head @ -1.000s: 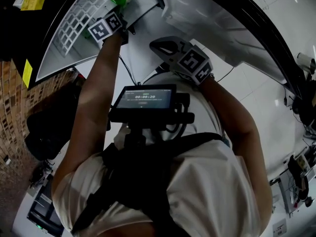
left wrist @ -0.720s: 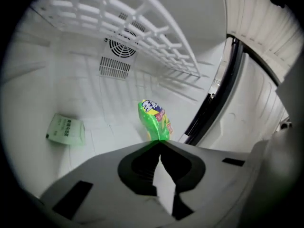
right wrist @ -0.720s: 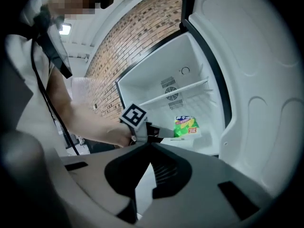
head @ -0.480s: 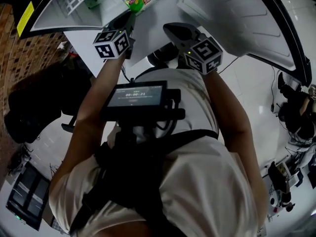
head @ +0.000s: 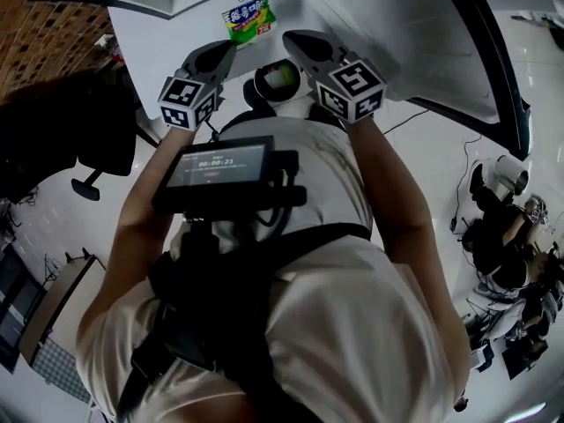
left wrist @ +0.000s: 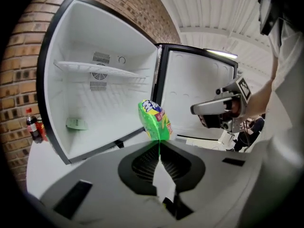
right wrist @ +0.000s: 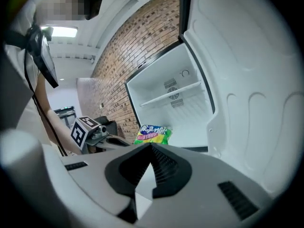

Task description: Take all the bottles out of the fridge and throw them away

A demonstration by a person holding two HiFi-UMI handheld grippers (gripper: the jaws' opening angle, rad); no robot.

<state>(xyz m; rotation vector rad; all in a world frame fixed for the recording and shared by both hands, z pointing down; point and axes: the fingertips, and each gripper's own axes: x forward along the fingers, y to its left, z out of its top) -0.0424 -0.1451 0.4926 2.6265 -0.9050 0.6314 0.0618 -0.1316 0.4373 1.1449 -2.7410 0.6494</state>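
My left gripper (left wrist: 159, 144) is shut on the lower edge of a green packet (left wrist: 154, 120) with colourful print, held out in front of the open fridge (left wrist: 95, 103). From the head view the left gripper (head: 231, 49) carries the packet (head: 248, 20) just below the fridge's front edge. To its right, my right gripper (head: 289, 39) has its jaws together and nothing in them. The right gripper view shows that gripper (right wrist: 151, 146) shut, with the packet (right wrist: 152, 134) beyond it. A small pale green item (left wrist: 77, 123) lies on the fridge floor.
The fridge door (left wrist: 199, 94) stands wide open on the right. A wire shelf (left wrist: 99, 70) spans the upper fridge. A cola bottle (left wrist: 33, 126) stands by the brick wall left of the fridge. A round white-rimmed container (head: 280, 79) sits below, between the grippers.
My left gripper has come out of the fridge with the green packet and moved toward the right gripper. The fridge has slid toward the top of the head view.
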